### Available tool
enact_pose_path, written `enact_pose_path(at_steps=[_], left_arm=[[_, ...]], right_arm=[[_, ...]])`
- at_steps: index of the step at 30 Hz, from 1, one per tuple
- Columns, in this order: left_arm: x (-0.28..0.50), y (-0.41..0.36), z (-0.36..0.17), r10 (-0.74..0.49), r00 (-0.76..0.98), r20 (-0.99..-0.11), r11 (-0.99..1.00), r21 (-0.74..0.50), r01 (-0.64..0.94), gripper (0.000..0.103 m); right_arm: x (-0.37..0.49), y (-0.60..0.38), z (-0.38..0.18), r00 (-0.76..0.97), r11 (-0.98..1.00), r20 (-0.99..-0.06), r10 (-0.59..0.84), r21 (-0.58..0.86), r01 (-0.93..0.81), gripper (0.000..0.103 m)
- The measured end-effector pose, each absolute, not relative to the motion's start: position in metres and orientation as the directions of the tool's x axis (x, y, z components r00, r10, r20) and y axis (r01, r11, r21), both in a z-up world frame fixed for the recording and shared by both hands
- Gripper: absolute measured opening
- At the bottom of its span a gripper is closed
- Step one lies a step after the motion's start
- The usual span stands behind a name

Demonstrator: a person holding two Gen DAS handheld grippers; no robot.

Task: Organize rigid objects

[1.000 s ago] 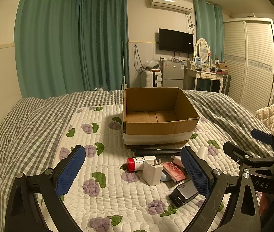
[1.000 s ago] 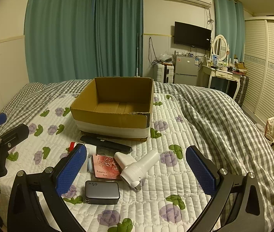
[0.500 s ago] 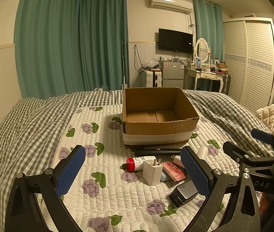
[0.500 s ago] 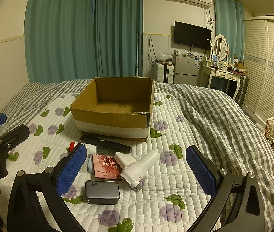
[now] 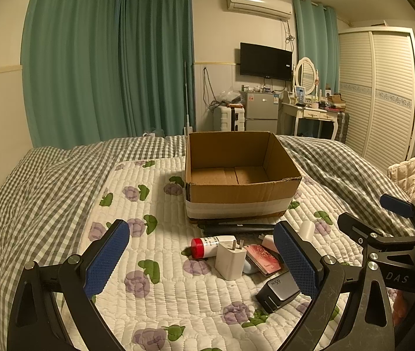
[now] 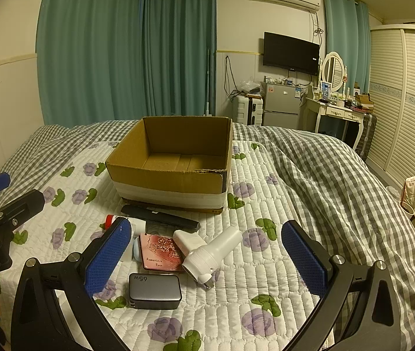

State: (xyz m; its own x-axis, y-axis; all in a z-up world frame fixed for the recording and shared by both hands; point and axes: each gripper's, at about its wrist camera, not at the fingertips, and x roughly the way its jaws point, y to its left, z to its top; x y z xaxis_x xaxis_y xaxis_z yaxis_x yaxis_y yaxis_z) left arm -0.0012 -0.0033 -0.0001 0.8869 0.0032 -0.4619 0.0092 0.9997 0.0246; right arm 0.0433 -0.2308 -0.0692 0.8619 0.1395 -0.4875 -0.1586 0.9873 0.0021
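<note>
Nothing packed yet: left gripper (image 5: 201,260) and right gripper (image 6: 207,260) hover wide open and empty over clutter heaped before the empty cardboard box (image 6: 175,161); likely next, close on the 65W charger (image 6: 154,291).

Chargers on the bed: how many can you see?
2: a white charger standing left in the pile, prongs up, and a grey 65W charger lying nearest the cameras. Others may be hidden.
</note>
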Motion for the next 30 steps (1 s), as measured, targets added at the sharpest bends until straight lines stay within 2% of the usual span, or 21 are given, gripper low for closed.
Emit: enact_pose_path(at_steps=[15,19,22,30], left_arm=[[-0.005,-0.003,0.008,-0.013,0.890,-0.456,1.000,0.009,0.020,0.101],[-0.007,0.000,0.005,0.000,0.878,-0.478,1.000,0.021,0.011,0.101],[-0.005,0.003,-0.009,0.018,0.859,-0.511,1.000,0.031,-0.002,0.101],[0.013,0.015,-0.056,0.060,0.788,-0.613,0.998,0.050,-0.037,0.101]], right_arm=[[0.041,-0.228,-0.064,0.861,0.987,-0.489,0.139,-0.004,-0.161,0.103],[0.035,-0.224,-0.061,0.857,0.986,-0.496,0.139,-0.012,-0.167,0.103],[0.037,-0.218,-0.073,0.824,0.982,-0.546,0.148,-0.015,-0.186,0.103],[0.060,-0.187,-0.154,0.610,0.959,-0.766,0.205,0.032,-0.282,0.103]])
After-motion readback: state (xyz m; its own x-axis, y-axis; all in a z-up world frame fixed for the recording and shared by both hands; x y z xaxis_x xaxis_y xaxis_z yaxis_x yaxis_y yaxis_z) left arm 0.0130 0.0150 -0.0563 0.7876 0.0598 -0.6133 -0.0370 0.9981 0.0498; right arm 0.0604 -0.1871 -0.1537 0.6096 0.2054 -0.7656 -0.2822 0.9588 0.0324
